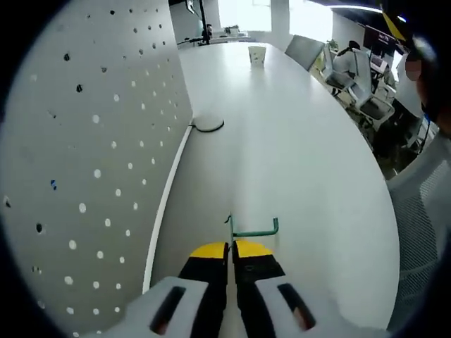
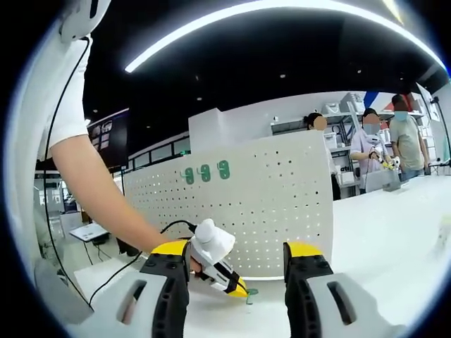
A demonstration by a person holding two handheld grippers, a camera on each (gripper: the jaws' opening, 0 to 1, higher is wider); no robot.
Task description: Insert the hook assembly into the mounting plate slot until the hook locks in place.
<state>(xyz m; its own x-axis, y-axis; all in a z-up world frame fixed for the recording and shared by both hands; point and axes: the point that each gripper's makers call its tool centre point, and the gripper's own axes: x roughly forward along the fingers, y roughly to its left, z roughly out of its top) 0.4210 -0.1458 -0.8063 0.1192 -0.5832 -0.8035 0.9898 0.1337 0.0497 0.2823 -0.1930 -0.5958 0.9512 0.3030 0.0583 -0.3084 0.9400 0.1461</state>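
My left gripper [image 1: 232, 248] is shut on a green wire hook [image 1: 255, 229], whose arm sticks out to the right just above the white table [image 1: 296, 155]. The white pegboard mounting plate [image 1: 91, 162] stands upright close by on the left. In the right gripper view, the left gripper [image 2: 224, 276], held by a person's hand, carries the green hook [image 2: 250, 293] low in front of the pegboard [image 2: 268, 204]. Three green hooks [image 2: 205, 172] hang near the pegboard's top left. My right gripper [image 2: 236, 253] is open and holds nothing.
A black cable loop [image 1: 208, 126] lies at the pegboard's foot. A paper cup [image 1: 257, 54] stands far down the table. Office chairs [image 1: 366, 98] line the table's right side. Several people [image 2: 380, 144] stand behind the pegboard, and the person's arm [image 2: 99, 183] crosses from the left.
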